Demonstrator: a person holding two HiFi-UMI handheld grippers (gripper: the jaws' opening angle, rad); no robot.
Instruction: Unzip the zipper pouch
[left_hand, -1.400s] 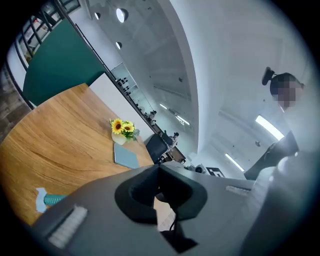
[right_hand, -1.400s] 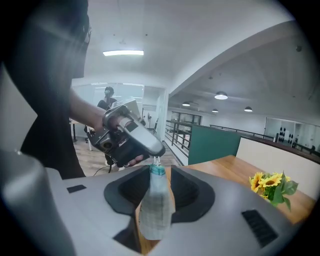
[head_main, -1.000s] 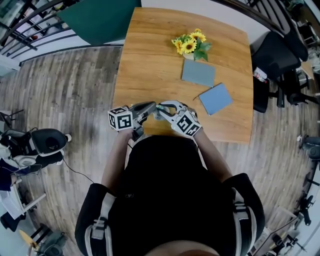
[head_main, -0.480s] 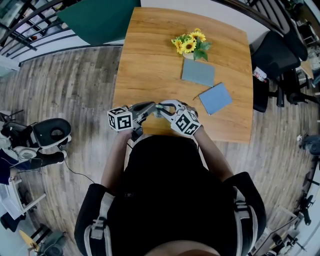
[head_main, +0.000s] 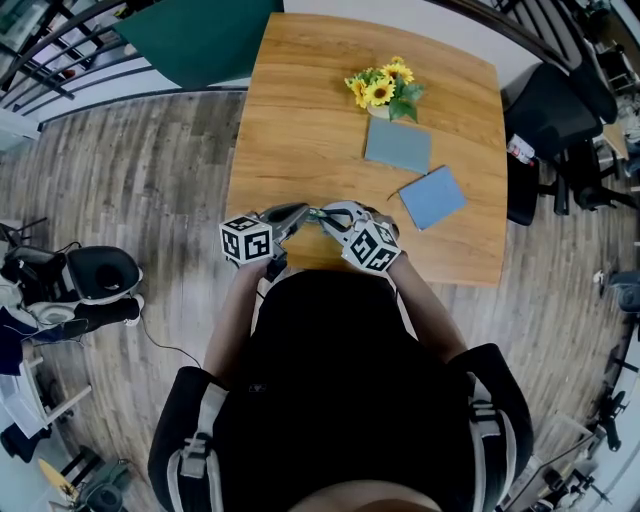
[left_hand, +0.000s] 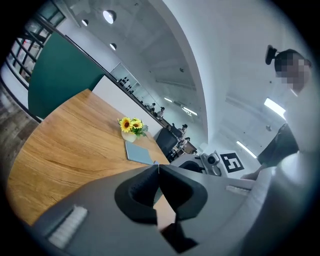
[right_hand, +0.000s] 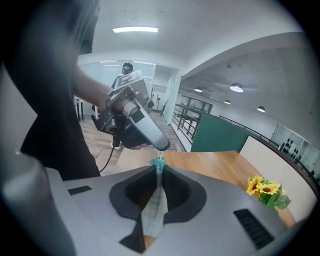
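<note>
The right tongs (right_hand: 159, 169) have just been closing and grasp the grey zipper pouch (right_hand: 153, 212) edge-on, over the desk's (head_main: 300, 130) near edge — the left tongs (left_hand: 158, 166), clenched, pinch its zipper pull (right_hand: 160, 156).

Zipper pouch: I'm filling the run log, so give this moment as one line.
left gripper: jaws shut on small metal zipper pull | right gripper: jaws just closed further, pinching grey-blue fabric zipper pouch
</note>
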